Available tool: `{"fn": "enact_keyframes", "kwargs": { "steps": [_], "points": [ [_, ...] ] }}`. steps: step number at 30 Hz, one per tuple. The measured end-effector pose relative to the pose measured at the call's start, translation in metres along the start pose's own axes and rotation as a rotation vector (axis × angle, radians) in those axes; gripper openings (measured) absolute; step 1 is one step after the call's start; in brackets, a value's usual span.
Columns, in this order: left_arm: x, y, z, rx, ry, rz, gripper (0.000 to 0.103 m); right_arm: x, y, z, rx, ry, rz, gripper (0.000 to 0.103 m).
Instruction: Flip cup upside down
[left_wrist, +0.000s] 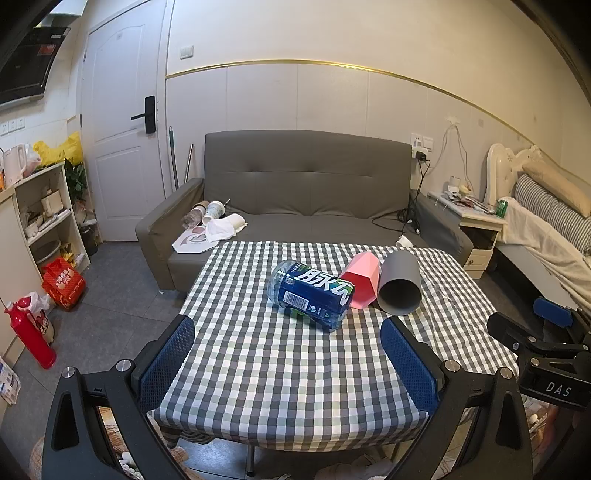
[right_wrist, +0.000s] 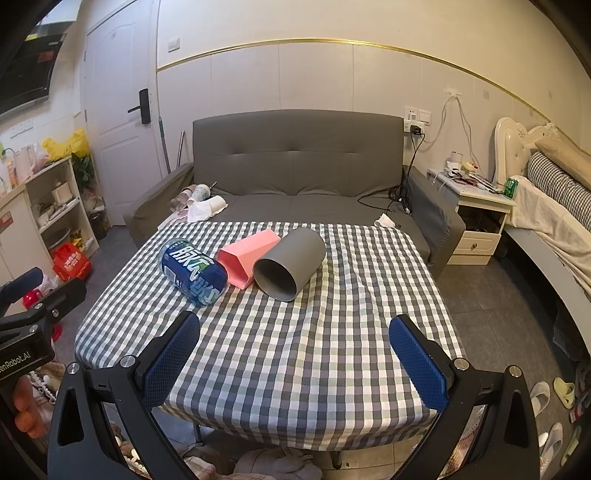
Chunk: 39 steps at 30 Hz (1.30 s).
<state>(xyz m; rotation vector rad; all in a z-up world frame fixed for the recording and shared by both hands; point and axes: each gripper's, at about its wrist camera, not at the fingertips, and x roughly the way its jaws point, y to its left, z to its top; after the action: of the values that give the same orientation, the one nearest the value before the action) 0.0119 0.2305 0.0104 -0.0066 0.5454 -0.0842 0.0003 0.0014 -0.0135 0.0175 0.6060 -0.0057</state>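
A grey round cup (left_wrist: 399, 283) lies on its side on the checked table, its open mouth facing me; it also shows in the right wrist view (right_wrist: 288, 264). A pink faceted cup (left_wrist: 362, 280) lies on its side touching it, also in the right wrist view (right_wrist: 248, 255). A blue-labelled plastic bottle (left_wrist: 312, 294) lies on its side left of them, also in the right wrist view (right_wrist: 194, 271). My left gripper (left_wrist: 287, 363) is open and empty over the table's near edge. My right gripper (right_wrist: 294, 363) is open and empty, near the front edge too.
The checked tablecloth (right_wrist: 295, 350) covers a small table. A grey sofa (right_wrist: 295, 177) with cups and cloth stands behind it. A nightstand (right_wrist: 476, 221) and bed are at the right, shelves (left_wrist: 44, 214) and a red flask (left_wrist: 31, 332) at the left.
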Motion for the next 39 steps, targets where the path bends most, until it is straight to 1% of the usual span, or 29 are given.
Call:
{"fn": "enact_keyframes", "kwargs": {
  "steps": [13, 17, 19, 22, 26, 29, 34, 39],
  "points": [
    [0.0, 0.002, 0.0, -0.003, 0.009, -0.004, 0.103, 0.0, 0.0, 0.003, -0.002, 0.013, 0.002, 0.103],
    [0.008, -0.001, -0.004, -0.003, 0.016, -0.008, 0.103, 0.002, 0.001, 0.005, -0.007, 0.02, -0.002, 0.103],
    [0.013, -0.002, -0.002, -0.005, 0.025, -0.024, 0.103, 0.005, 0.001, 0.008, -0.005, 0.028, -0.007, 0.103],
    [0.022, -0.006, 0.002, 0.004, 0.033, -0.03, 0.103, 0.013, -0.003, 0.016, 0.009, 0.045, -0.035, 0.103],
    [0.04, -0.003, 0.011, -0.019, 0.062, -0.056, 0.103, 0.041, -0.015, 0.027, 0.057, 0.099, -0.064, 0.103],
    [0.059, 0.001, 0.016, -0.044, 0.09, -0.057, 0.103, 0.065, -0.022, 0.037, 0.081, 0.137, -0.078, 0.103],
    [0.089, 0.009, 0.021, -0.051, 0.133, -0.009, 0.103, 0.109, -0.023, 0.06, 0.101, 0.196, -0.091, 0.103],
    [0.115, 0.014, 0.031, -0.02, 0.146, 0.023, 0.103, 0.153, -0.016, 0.075, 0.119, 0.26, -0.09, 0.103]
  ]
}}
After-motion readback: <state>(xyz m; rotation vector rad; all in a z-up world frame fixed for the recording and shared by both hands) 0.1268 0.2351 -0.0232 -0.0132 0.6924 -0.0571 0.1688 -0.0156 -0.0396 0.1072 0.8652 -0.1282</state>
